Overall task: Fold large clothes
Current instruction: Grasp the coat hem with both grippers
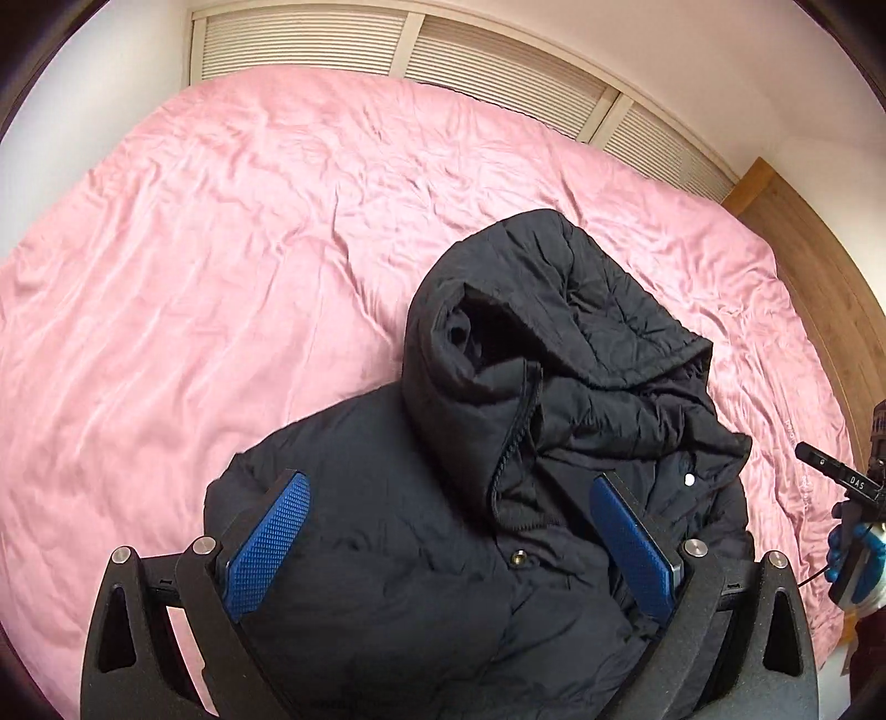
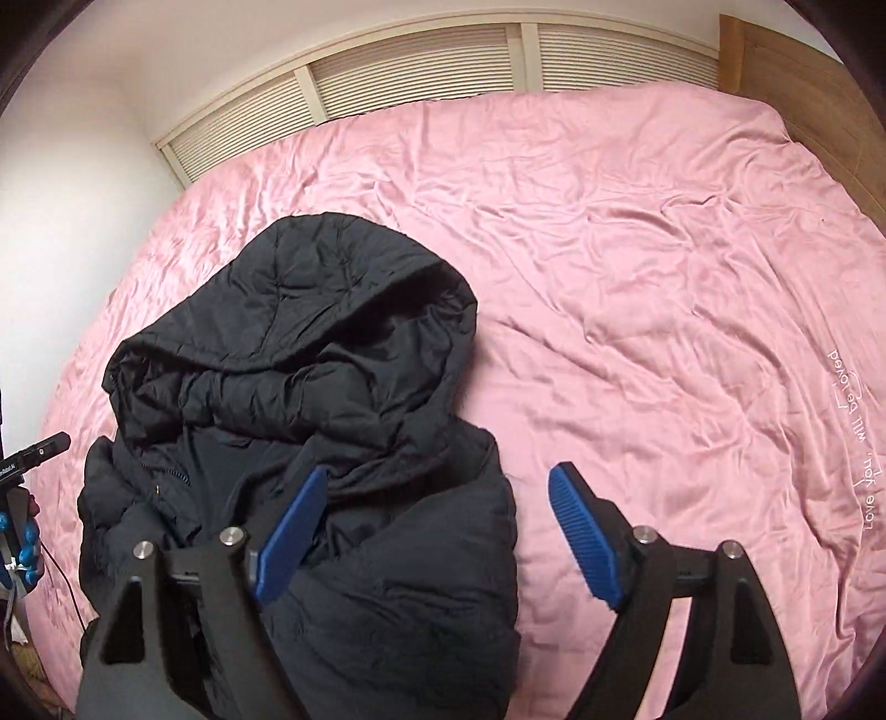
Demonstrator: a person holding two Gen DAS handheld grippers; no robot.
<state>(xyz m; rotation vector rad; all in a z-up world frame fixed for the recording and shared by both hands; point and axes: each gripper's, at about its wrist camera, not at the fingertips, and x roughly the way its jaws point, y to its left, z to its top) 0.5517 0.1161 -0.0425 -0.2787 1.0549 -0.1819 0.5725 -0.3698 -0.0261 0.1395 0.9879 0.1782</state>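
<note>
A black hooded puffer jacket (image 1: 498, 443) lies on the pink bed sheet (image 1: 221, 249), folded into a bundle with its hood pointing away. My left gripper (image 1: 448, 487) is open, its blue pads (image 1: 271, 537) spread wide just above the jacket's body. In the right wrist view the jacket (image 2: 310, 399) lies left of centre. My right gripper (image 2: 437, 487) is open above the jacket's right edge, its left pad (image 2: 293, 531) over the jacket and its right pad (image 2: 581, 531) over the bare sheet (image 2: 637, 277). Neither holds anything.
Slatted cupboard doors (image 1: 443, 50) run along the far side of the bed. A wooden headboard (image 1: 819, 260) stands at the right. The other gripper and a blue-gloved hand (image 1: 853, 548) show at the right edge. White lettering (image 2: 853, 437) is printed on the sheet.
</note>
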